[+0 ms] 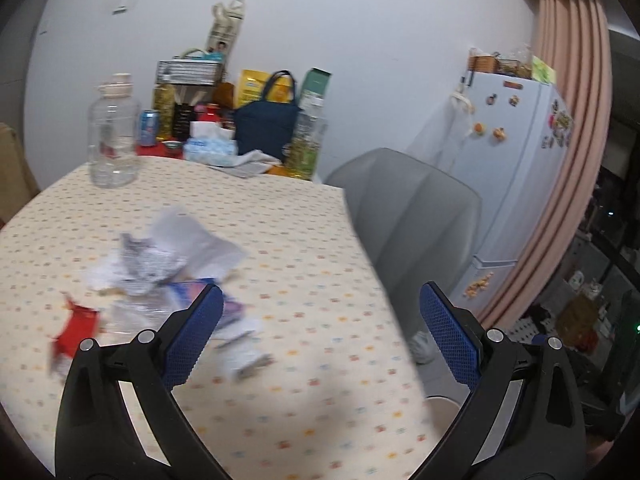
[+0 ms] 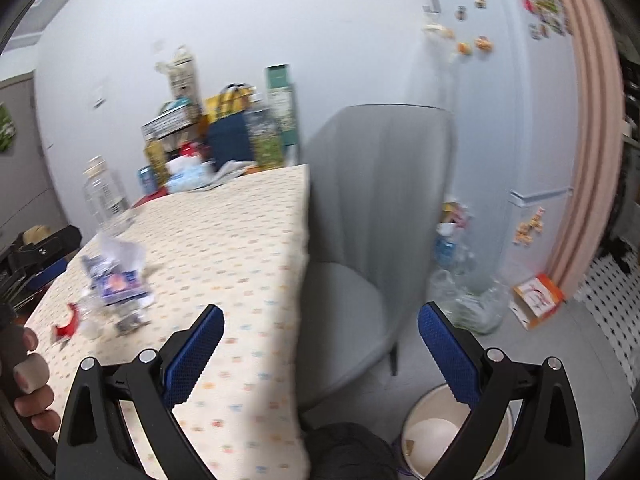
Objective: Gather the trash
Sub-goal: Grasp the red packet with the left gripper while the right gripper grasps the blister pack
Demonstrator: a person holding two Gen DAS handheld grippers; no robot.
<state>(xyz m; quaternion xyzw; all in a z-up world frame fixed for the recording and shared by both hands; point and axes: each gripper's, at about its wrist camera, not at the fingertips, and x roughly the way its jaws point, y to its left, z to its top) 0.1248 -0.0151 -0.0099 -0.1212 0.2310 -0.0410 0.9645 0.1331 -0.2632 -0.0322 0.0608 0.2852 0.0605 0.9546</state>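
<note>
Both jaws are held spread, empty; the trash pile (image 1: 160, 264) lies on the bench (image 1: 300, 240) at ten o'clock; loose scraps may be scattered if gripped carelessly.

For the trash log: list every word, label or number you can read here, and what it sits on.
None can be read.
Blue can: print blurred.
Tall carton: print too small.
Green box: label blurred.
Blue wrapper in the trash: blurred.
Orange box on the floor: blurred.

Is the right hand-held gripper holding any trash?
No: the right hand-held gripper is open and empty, and the trash lies on the table.
</note>
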